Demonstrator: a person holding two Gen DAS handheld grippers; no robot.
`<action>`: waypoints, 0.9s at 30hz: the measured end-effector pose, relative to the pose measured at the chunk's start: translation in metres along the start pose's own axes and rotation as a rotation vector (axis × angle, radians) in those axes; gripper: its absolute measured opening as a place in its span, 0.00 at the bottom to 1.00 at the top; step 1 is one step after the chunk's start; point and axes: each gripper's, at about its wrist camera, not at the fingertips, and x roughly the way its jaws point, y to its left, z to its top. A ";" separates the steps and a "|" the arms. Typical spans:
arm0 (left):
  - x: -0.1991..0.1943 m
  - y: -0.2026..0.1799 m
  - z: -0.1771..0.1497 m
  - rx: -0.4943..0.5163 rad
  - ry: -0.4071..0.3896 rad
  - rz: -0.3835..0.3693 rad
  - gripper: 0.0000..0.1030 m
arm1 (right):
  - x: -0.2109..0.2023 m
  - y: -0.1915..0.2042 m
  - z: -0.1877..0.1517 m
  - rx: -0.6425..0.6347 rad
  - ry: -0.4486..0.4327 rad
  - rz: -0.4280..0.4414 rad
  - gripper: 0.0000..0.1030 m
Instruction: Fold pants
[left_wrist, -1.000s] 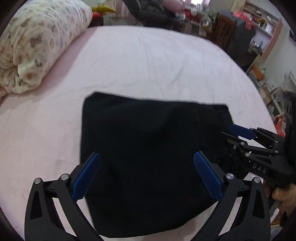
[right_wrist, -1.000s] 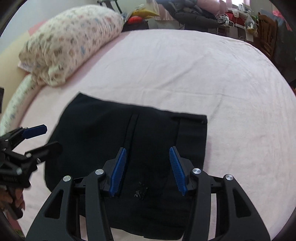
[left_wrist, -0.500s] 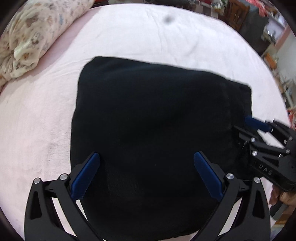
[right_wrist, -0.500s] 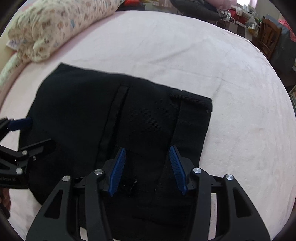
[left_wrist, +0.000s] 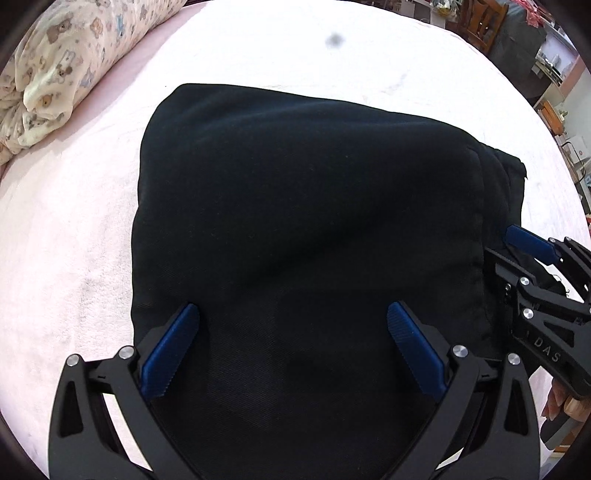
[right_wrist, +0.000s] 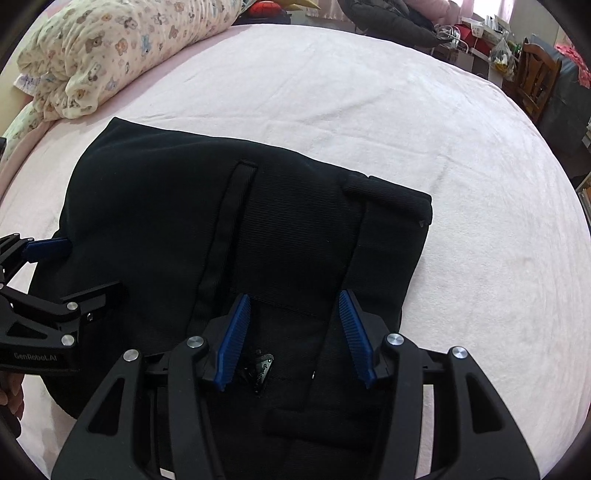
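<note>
Centrally on the pink bed (right_wrist: 369, 110): folded black pants (left_wrist: 314, 229), waistband end (right_wrist: 391, 195) toward the right side. Left claw (left_wrist: 291, 350) spread wide just above the near part of the fabric, nothing between its blue pads (left_wrist: 170, 354). Right claw (right_wrist: 293, 332) parted more narrowly over the fly region near a small metal clasp (right_wrist: 262, 369), gripping nothing. Beyond, at the bed's left edge, a rolled floral quilt (right_wrist: 110, 55).
</note>
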 end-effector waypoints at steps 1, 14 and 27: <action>-0.001 0.000 -0.001 0.004 -0.002 0.003 0.98 | -0.001 0.000 0.000 0.003 0.002 -0.001 0.52; -0.032 -0.008 -0.020 0.054 -0.063 0.056 0.98 | -0.023 0.000 -0.008 0.022 -0.072 -0.065 0.96; -0.031 -0.007 -0.018 0.045 -0.053 0.118 0.98 | -0.043 0.018 0.011 -0.046 -0.193 -0.034 0.92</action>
